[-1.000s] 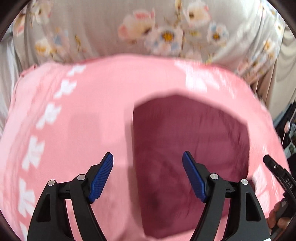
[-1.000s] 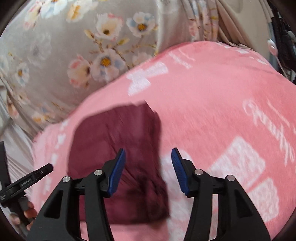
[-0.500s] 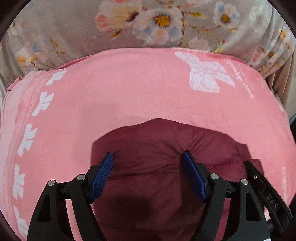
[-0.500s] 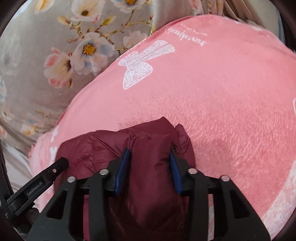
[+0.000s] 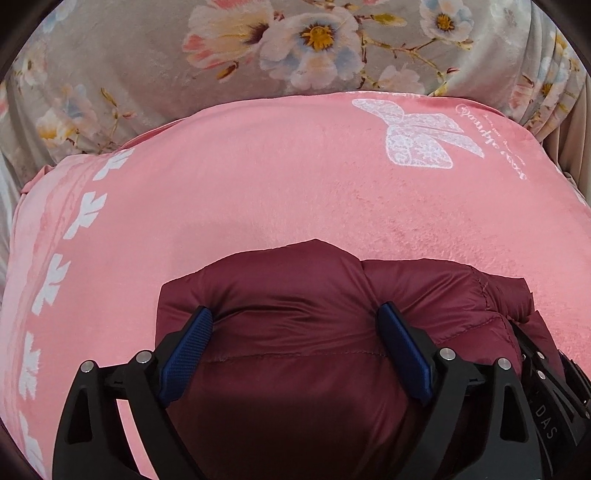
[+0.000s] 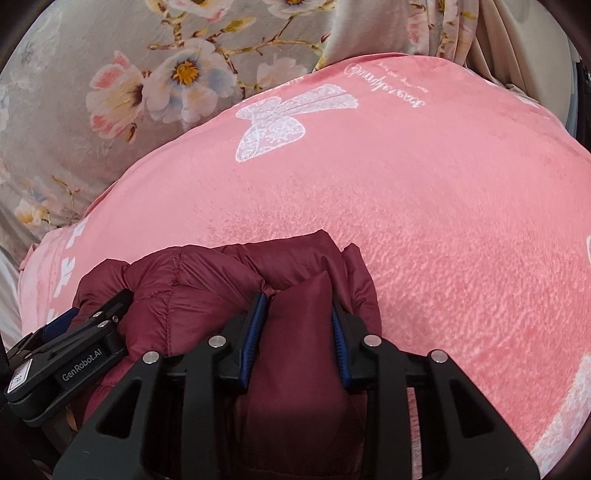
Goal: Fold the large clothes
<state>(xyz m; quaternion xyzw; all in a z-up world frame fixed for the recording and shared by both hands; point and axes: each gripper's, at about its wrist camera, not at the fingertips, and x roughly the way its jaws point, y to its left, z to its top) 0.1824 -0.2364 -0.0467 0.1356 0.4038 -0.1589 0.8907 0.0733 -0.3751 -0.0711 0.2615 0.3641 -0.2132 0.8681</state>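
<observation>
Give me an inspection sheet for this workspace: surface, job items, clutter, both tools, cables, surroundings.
Surface: pink blanket with white bow prints, spread flat.
Job's things: maroon puffer jacket, bunched into a folded bundle on the blanket.
Clutter: nothing seen.
Grippers: left tool wide, jaws just been opening, its pads at the jacket's padded edge; right tool has been closing, pinching a jacket fold.
Cables: nothing seen.
Surroundings: grey floral bedding beyond the blanket; pleated curtain at the far right.
</observation>
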